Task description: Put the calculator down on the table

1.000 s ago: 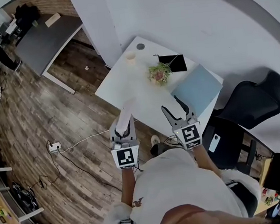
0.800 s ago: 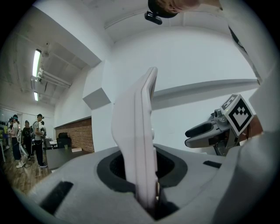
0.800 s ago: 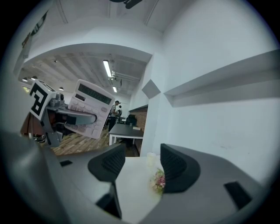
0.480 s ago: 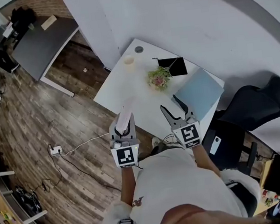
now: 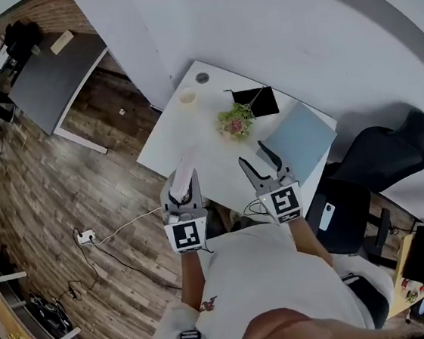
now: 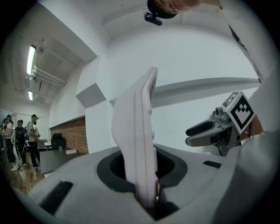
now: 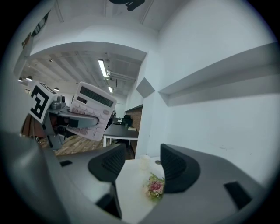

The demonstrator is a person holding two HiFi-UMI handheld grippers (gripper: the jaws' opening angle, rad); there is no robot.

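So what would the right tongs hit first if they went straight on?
Probably the flower bunch on the white table, which shows right between the open right tongs. Depth is unclear, so they might pass over it.

In the left gripper view my calculator (image 6: 139, 131) stands edge-on, so its keys do not show, and its lower end is sunk between the jaws of my left tongs (image 6: 144, 175). In the head view the small round thing (image 5: 201, 77) at the far corner of the surface (image 5: 185, 134) is too small to tell.
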